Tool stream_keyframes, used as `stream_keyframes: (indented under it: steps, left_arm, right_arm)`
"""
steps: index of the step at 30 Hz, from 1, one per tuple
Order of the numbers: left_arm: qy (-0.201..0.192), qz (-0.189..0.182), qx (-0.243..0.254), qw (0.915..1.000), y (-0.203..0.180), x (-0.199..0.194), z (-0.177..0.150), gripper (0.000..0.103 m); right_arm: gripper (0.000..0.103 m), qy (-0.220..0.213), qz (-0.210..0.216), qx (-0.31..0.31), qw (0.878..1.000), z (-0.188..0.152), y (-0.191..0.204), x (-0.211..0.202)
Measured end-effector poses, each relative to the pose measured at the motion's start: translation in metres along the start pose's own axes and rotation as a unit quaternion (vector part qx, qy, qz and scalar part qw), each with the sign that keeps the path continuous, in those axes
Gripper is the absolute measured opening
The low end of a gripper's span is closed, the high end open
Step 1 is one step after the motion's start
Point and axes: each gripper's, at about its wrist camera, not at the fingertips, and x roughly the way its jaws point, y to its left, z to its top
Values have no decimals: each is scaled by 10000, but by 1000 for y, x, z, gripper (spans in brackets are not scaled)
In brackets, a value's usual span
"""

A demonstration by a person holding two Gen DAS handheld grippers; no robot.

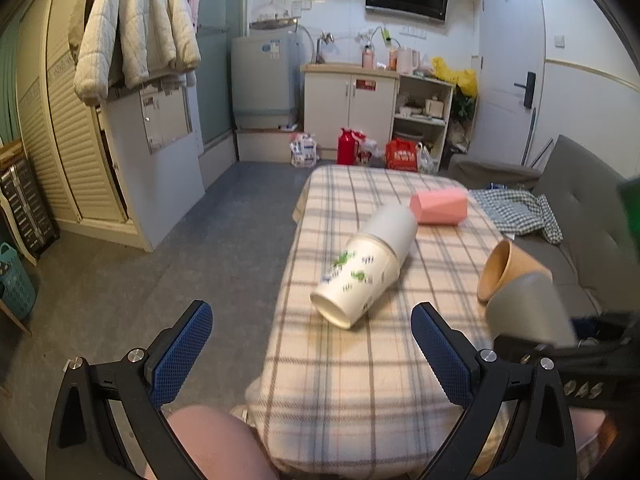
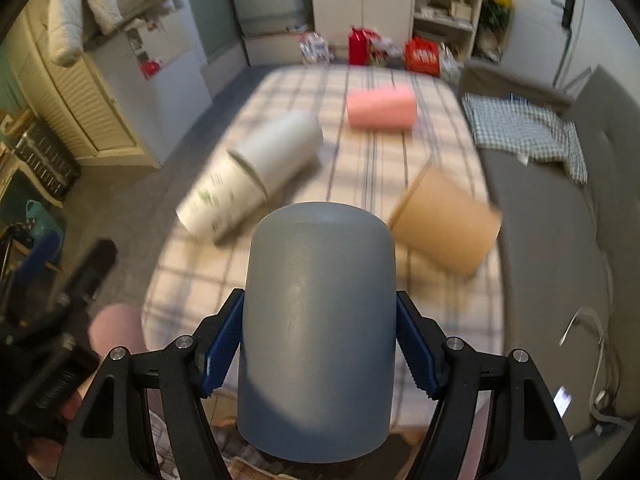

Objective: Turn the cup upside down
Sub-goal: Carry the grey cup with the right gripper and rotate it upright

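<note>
My right gripper (image 2: 319, 344) is shut on a grey cup (image 2: 318, 332), its blue pads pressed on both sides; the cup's closed base points away from the camera, above the near end of the table. The same grey cup (image 1: 528, 308) shows at the right of the left wrist view, held by the right gripper. My left gripper (image 1: 312, 344) is open and empty, low at the near left edge of the plaid-covered table (image 1: 344, 380). A tan cup (image 2: 448, 228) lies on its side just beyond the grey cup.
Two nested white paper cups (image 1: 366, 268) lie on their side mid-table, and a pink cup (image 1: 439, 208) lies on its side farther back. A grey sofa (image 1: 580, 216) with a checked cloth (image 1: 520, 210) runs along the table's right. My knee (image 1: 216, 444) is below the left gripper.
</note>
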Motion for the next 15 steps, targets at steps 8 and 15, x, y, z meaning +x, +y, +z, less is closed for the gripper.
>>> stream_keyframes:
  steps: [8, 15]
  left_arm:
    - [239, -25, 176, 9996, -6, 15, -15, 102]
    - [505, 19, 198, 9985, -7, 30, -20, 102]
  right_arm:
    - [72, 185, -174, -5, 9997, -11, 0, 36]
    - [72, 261, -131, 16, 9996, -5, -1, 58]
